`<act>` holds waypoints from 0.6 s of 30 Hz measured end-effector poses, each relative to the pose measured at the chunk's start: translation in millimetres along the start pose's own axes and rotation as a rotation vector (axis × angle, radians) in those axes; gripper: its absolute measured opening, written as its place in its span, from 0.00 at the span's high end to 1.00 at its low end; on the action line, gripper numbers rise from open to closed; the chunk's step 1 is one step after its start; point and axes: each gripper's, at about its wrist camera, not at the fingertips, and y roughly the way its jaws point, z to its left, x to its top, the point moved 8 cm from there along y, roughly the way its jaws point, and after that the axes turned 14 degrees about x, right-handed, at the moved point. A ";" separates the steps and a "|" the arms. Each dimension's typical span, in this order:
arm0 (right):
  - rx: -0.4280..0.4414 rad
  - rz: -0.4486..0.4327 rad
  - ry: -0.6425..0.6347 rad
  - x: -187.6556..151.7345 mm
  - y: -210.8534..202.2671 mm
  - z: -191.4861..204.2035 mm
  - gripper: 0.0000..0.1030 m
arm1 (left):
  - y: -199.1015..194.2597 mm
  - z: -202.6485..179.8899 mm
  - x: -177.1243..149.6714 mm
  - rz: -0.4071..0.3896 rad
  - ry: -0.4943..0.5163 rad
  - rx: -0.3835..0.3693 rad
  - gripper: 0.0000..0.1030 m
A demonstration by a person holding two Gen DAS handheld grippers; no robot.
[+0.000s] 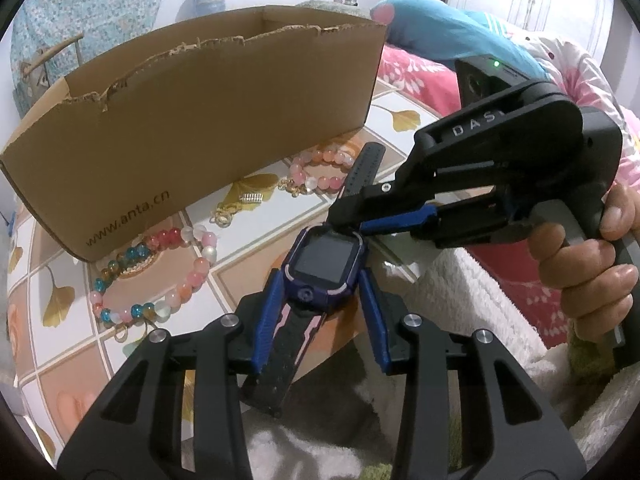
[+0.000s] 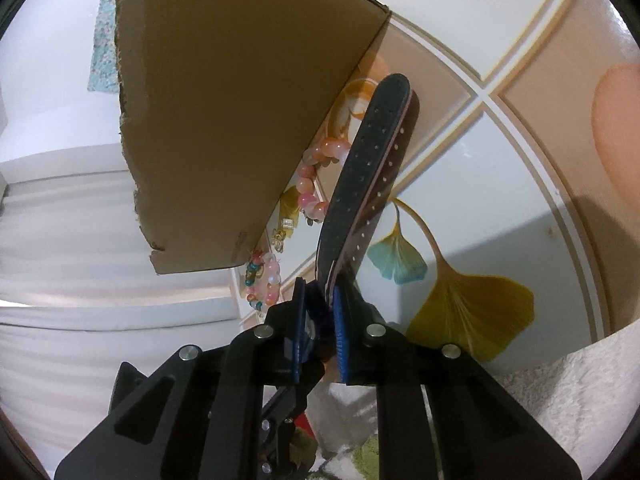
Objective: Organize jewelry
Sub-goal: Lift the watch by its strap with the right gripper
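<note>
At the table's near edge, you have the watch (image 1: 322, 268) caught between both tools. Your left gripper (image 1: 320, 280) straddles the watch body, its blue pads against the sides of the case, so it looks clamped on it. Your right gripper (image 2: 320, 312) is closed on the far strap (image 2: 364, 172) close to the case, pads pressed to its two faces while the rest of the strap sticks out free beyond them.

Behind it stands the cardboard box (image 1: 192, 120), open at the top, with a bead bracelet (image 1: 160, 272) just in front, a second pink bracelet (image 1: 320, 172) near the box's corner, and a gold chain (image 1: 232, 212) between them on the tiled table (image 1: 400, 120).

The risk from here, I think, is pulling the two grips against each other: if your hands move apart or twist differently, the strap could slip from the narrow pads or strain at the case. Releasing the left before the right is secure could let the heavy body swing and drop off the edge. Lifting low may also catch the strap on the box wall.
</note>
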 end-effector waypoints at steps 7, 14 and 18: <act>-0.001 0.006 -0.023 0.5 3.0 2.1 0.87 | 1.0 7.7 -14.0 0.043 0.020 0.032 0.63; 0.052 0.004 0.013 3.9 -1.7 -1.0 0.89 | 0.7 13.3 -17.7 0.066 0.047 0.070 0.63; 0.069 0.004 0.016 6.6 -10.3 -4.8 0.89 | -0.5 11.2 -21.9 0.071 0.078 0.070 0.67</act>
